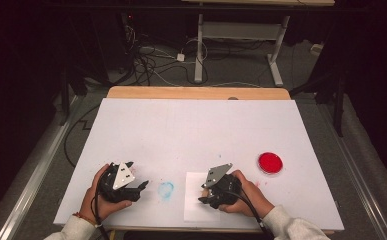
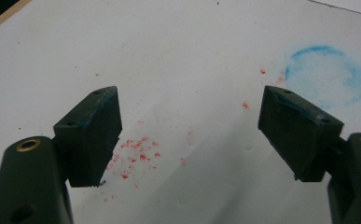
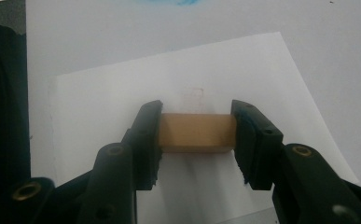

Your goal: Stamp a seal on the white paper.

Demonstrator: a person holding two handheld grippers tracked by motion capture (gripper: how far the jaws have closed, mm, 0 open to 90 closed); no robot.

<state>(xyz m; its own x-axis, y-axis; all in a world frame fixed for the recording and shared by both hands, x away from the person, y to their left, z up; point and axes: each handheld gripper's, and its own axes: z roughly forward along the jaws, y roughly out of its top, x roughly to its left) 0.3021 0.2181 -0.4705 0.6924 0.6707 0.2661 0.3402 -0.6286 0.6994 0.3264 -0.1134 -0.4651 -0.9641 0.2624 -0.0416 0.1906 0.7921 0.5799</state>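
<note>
Nothing readable here, honestly: no words, labels, brand marks or numbers legible on anything in the shots.

- Left tongs (image 1: 143, 186), held in the left hand (image 1: 97, 196), rest low at the near left of the worktop (image 1: 196, 125), jaws spread wide with nothing between them.
- Right tongs (image 1: 203, 194), held in the right hand (image 1: 248, 196), sit right of the left tongs, jaws clamped on a wooden block (image 3: 197, 133).

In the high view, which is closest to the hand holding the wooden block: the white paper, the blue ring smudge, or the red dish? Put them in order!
From the right gripper:
1. White paper, right under it, on the near edge of the table.
2. Blue ring smudge, just past the paper's left edge.
3. Red dish, farthest, off to the right and farther back.
</note>
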